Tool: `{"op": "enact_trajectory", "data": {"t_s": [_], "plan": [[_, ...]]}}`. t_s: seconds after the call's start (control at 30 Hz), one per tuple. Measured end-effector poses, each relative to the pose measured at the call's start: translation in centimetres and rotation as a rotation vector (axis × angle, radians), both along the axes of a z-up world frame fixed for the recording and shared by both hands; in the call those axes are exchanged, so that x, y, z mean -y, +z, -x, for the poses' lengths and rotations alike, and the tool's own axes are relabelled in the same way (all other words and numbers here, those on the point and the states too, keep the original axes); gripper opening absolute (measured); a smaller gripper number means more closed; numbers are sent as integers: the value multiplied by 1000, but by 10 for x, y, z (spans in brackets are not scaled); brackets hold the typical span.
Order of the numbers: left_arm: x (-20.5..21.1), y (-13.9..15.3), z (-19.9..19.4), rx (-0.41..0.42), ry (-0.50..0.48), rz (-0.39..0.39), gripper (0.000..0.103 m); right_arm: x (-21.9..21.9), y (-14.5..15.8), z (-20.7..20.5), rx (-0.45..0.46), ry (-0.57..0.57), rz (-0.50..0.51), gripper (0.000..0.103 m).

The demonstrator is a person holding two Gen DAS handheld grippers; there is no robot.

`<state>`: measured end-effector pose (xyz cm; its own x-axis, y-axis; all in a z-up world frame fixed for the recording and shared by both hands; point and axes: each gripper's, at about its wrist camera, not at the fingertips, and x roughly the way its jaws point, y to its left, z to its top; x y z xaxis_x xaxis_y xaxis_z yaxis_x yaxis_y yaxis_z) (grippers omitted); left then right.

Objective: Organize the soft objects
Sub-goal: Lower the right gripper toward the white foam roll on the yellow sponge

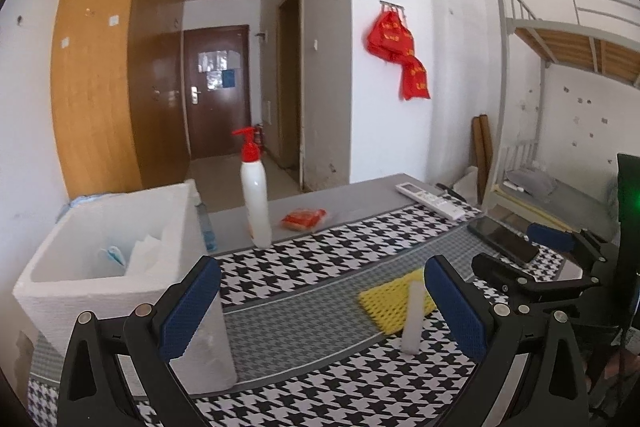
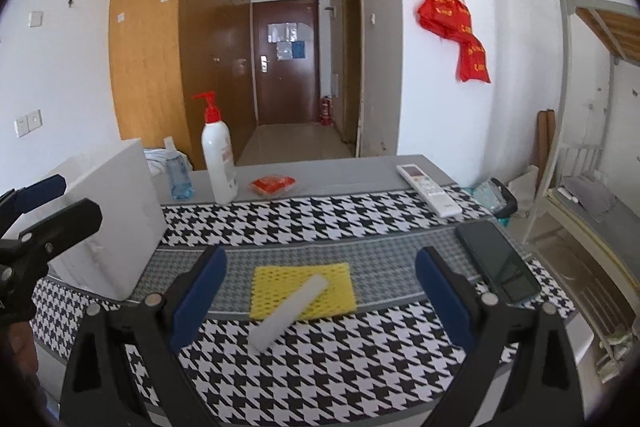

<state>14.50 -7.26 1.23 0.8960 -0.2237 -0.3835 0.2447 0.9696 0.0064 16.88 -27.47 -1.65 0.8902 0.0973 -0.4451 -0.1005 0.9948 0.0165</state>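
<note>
Wide-spread, empty right tool [image 2: 320,291] frames white foam stick [image 2: 289,311] lying across yellow mesh pad [image 2: 303,290]

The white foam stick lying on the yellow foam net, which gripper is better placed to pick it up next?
Right, probably. The right gripper is open with the white foam stick and yellow foam net centred between its fingers. In the left wrist view, the stick sits beside the open left gripper's right-hand finger.

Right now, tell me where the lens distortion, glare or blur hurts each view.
Left wrist view: the fisheye bends the wardrobe and bed frame near the dark corners; a green glow shows at the right edge. Right wrist view: the same bending; the foam box looks washed out; the yellow mesh and white foam stick look sharp.
</note>
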Motion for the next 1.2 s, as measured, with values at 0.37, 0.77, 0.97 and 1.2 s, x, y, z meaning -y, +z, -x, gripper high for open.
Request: {"op": "enact_trajectory", "data": {"t_s": [0.37, 0.77, 0.97, 1.2], "plan": [[9, -18, -14, -64, -77, 0, 102, 4, -24, 3, -77, -41, -15, 97], [6, -31, -20, -50, -37, 2, 102, -2, -55, -20, -166, 0, -60, 97], [7, -36, -30, -74, -47, -7, 102, -11, -67, -27, -207, 7, -80, 97], [11, -35, -44, -117, -91, -10, 102, -17, -73, -30, -234, 14, -84, 95]]}}
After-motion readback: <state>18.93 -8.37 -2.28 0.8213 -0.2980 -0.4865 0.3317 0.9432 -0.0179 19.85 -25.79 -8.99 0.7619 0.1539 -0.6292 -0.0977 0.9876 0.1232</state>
